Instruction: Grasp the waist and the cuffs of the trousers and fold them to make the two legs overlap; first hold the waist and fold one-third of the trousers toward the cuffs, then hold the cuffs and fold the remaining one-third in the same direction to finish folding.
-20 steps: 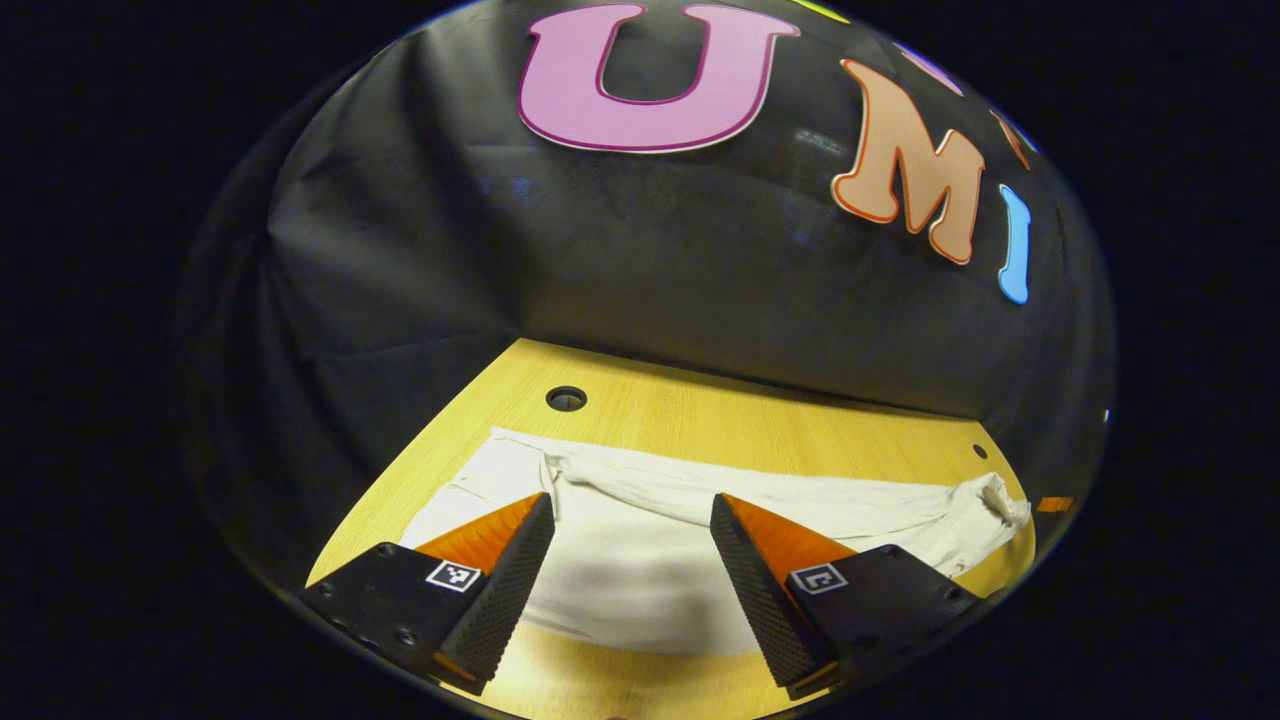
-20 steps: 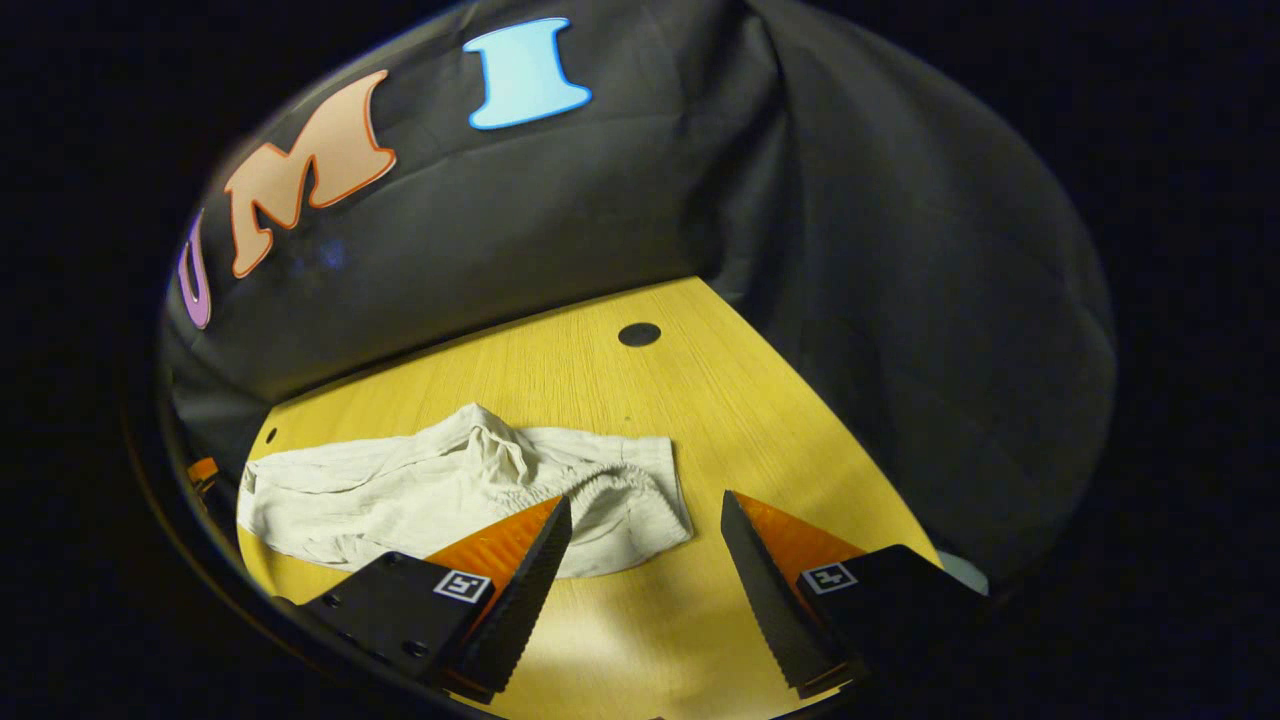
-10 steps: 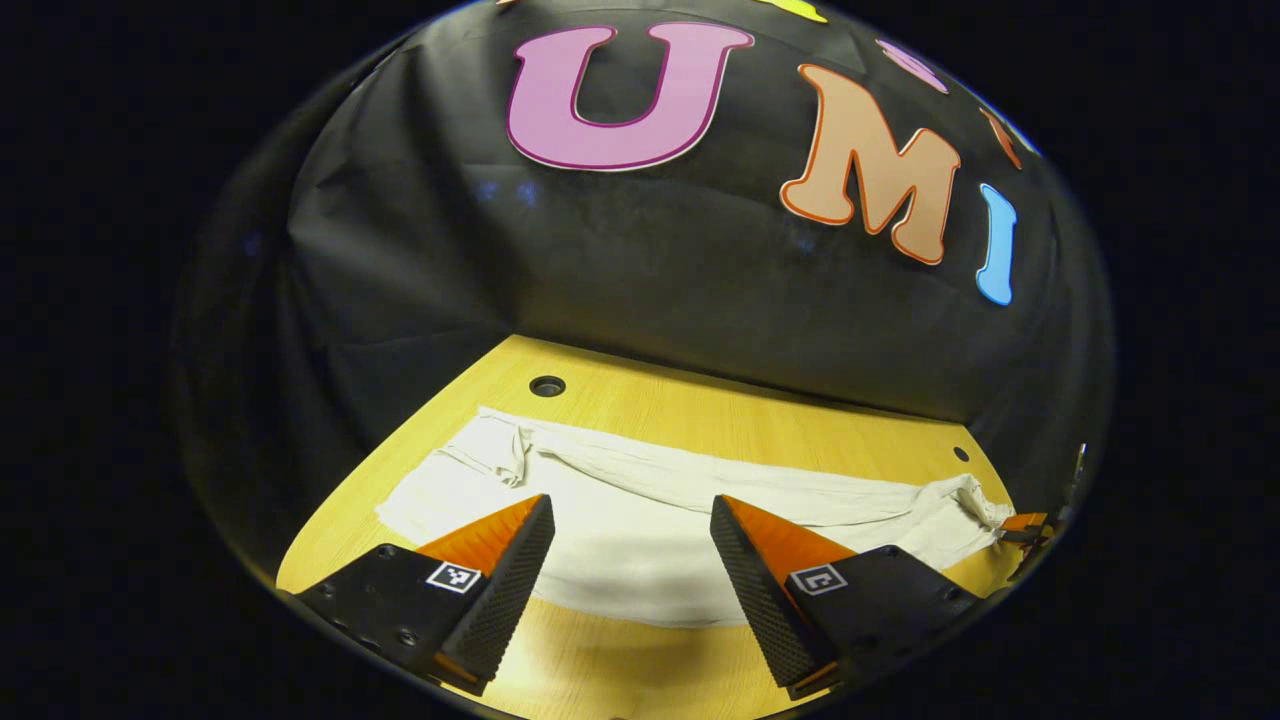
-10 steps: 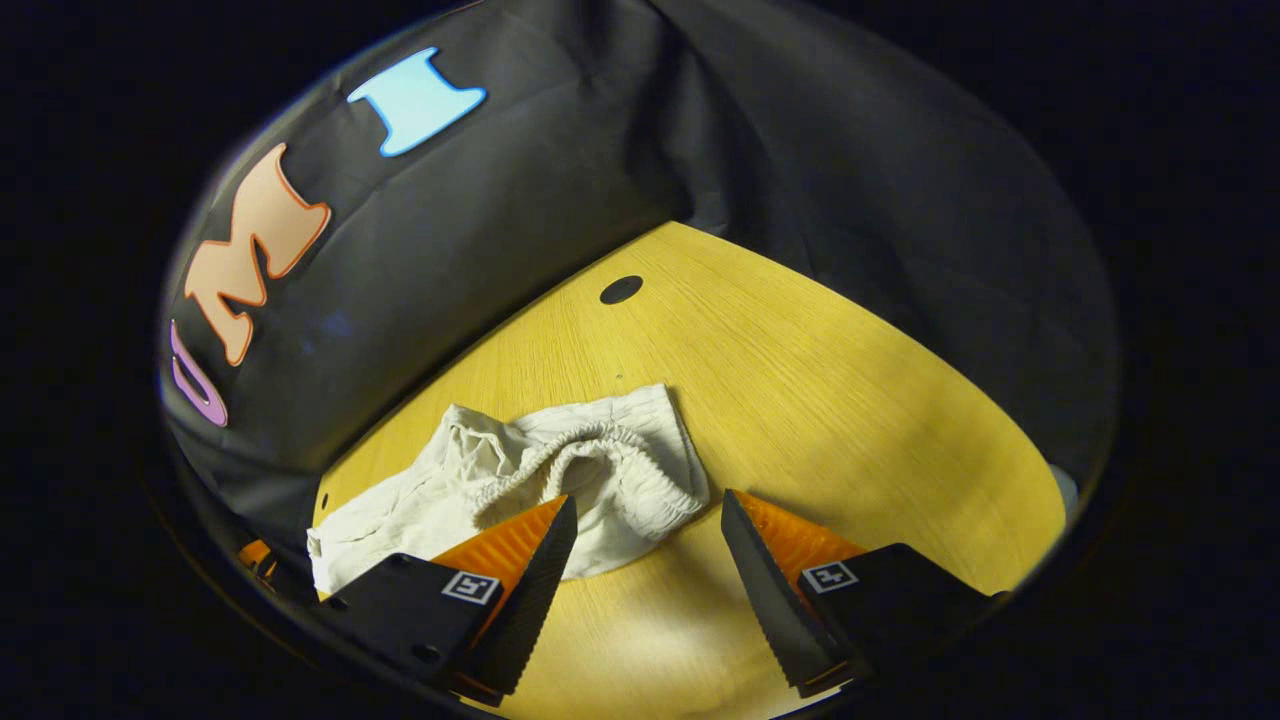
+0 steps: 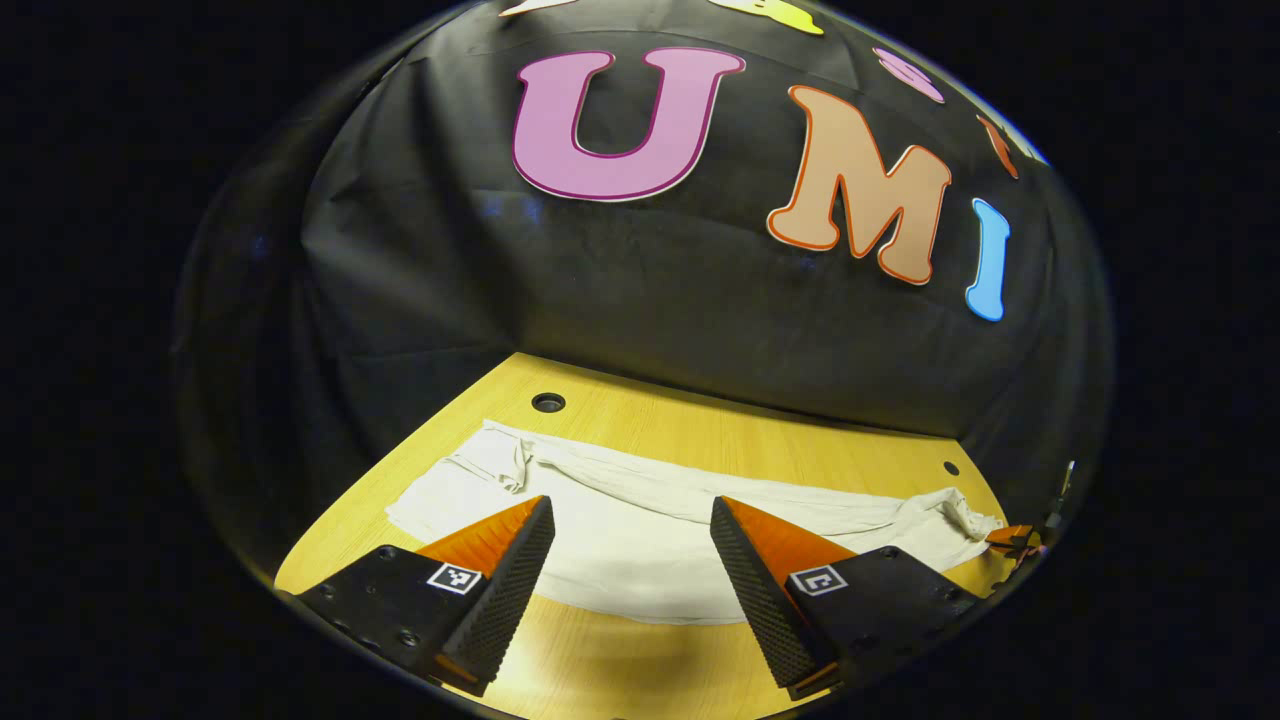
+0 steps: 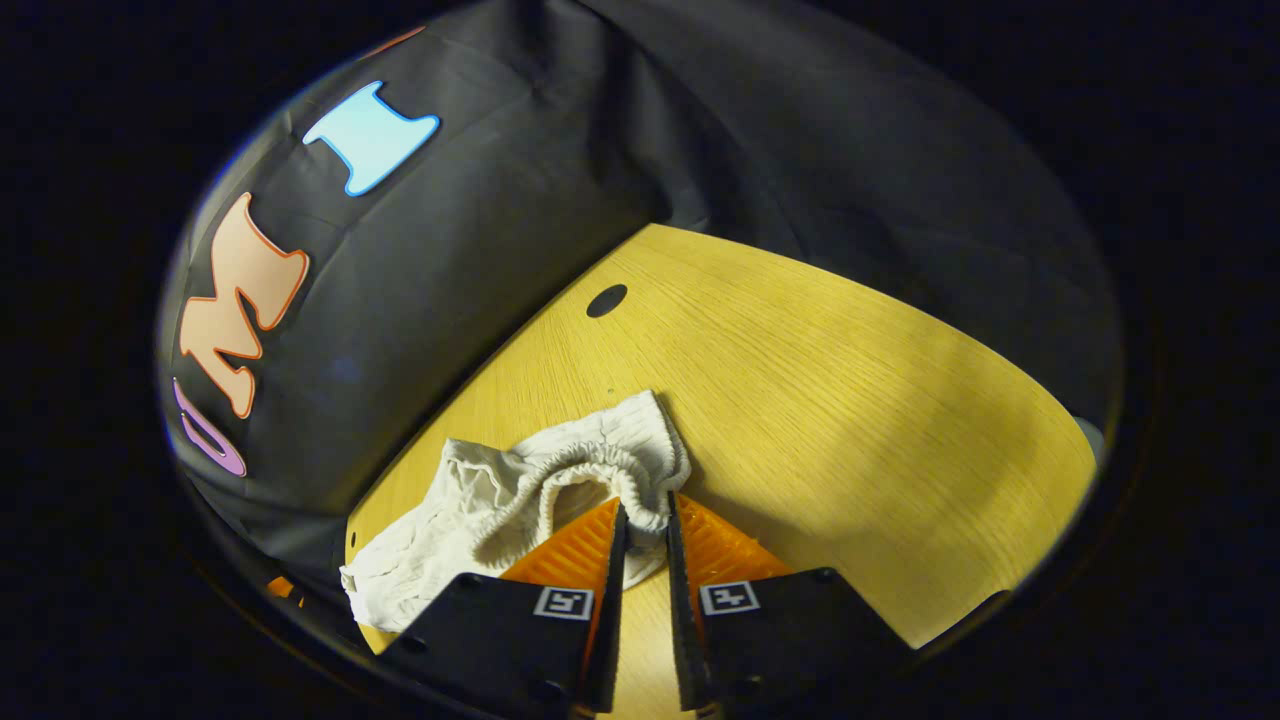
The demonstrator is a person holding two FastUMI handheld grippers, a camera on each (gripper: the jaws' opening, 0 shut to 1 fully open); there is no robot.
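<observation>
I see the trousers (image 5: 640, 520) lying lengthwise along the table (image 6: 850, 400), waist (image 6: 600, 465) toward my right gripper (image 6: 645, 540), which pinches its edge; my left gripper (image 5: 630, 560) is spread over the legs.

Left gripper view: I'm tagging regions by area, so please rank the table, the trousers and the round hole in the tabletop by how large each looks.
1. Table, largest, though the trousers cover much of it.
2. Trousers, stretched across most of its width.
3. Round hole, by far the smallest.

trousers (image 5: 640, 540) | off-white | stretched along table | waistband bunched, perhaps pinched
</observation>
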